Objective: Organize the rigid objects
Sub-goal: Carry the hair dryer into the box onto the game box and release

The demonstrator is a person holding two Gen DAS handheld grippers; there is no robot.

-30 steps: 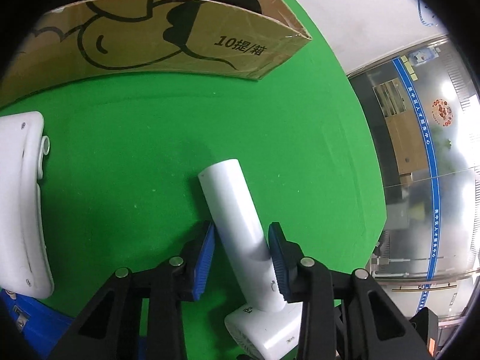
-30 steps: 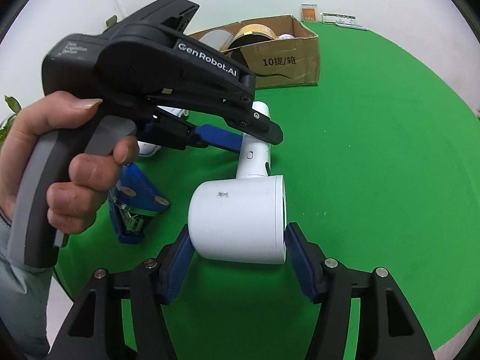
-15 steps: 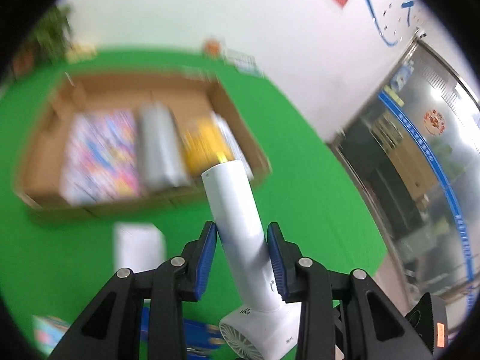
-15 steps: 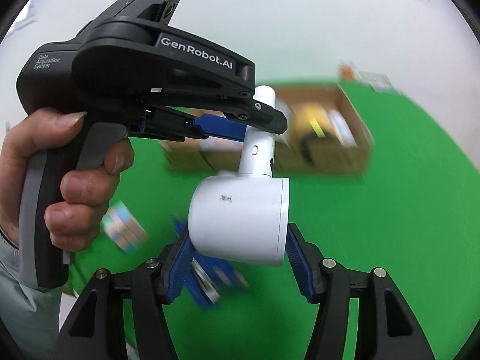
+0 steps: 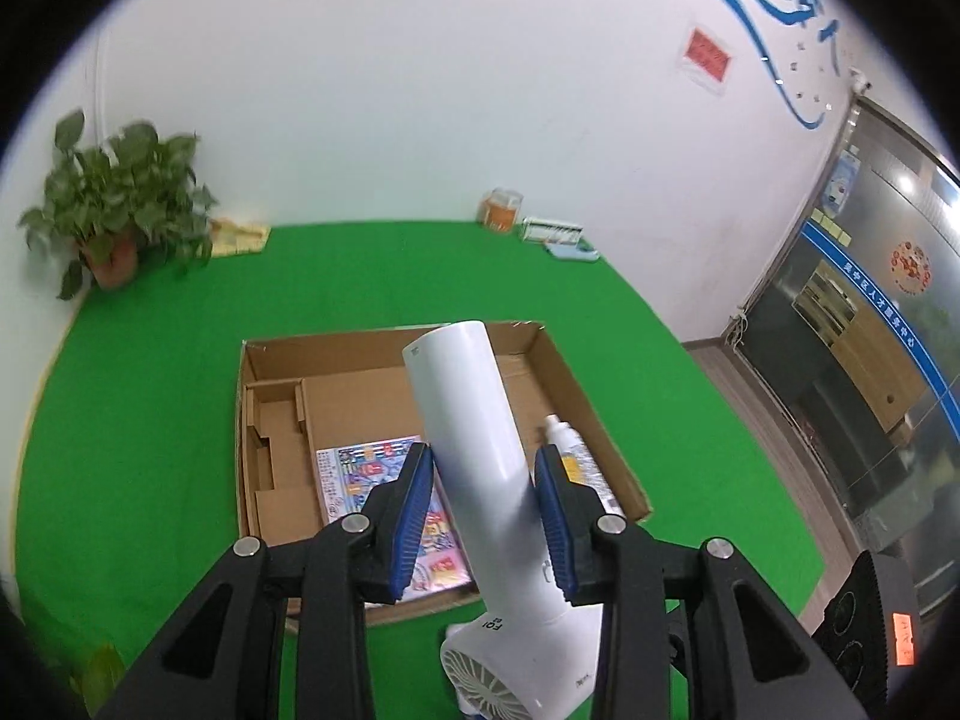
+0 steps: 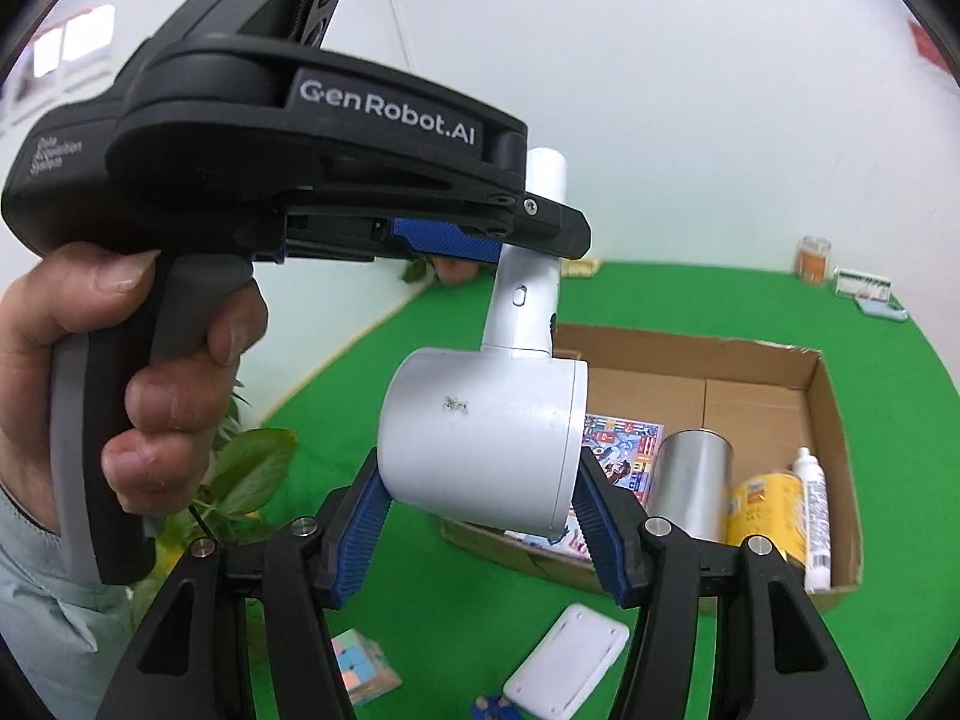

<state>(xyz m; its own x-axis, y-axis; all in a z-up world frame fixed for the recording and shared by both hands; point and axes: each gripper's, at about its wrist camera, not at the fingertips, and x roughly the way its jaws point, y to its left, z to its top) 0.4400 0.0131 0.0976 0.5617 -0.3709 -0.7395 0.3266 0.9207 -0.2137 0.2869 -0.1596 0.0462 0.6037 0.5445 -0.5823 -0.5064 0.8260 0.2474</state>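
Note:
Both grippers hold a white hair dryer in the air above the green table. My left gripper [image 5: 483,516] is shut on the dryer's handle [image 5: 474,432]. My right gripper [image 6: 483,525] is shut on the dryer's barrel [image 6: 480,447]. The left gripper [image 6: 522,240] also shows in the right wrist view, clamped on the handle. Below lies an open cardboard box [image 5: 282,420] holding a colourful booklet [image 5: 360,474] and a white bottle [image 5: 570,450]. The right wrist view shows the box [image 6: 822,384] with a silver can [image 6: 693,480] and a yellow can [image 6: 762,510] inside.
On the table near the box lie a white flat device [image 6: 567,663], a pastel cube [image 6: 360,669] and part of a blue object [image 6: 489,708]. A potted plant [image 5: 120,210] and small items [image 5: 501,210] stand at the table's far edge by the wall.
The dryer has been lifted off the table by both grippers and raised high. The views now look down into the open box.

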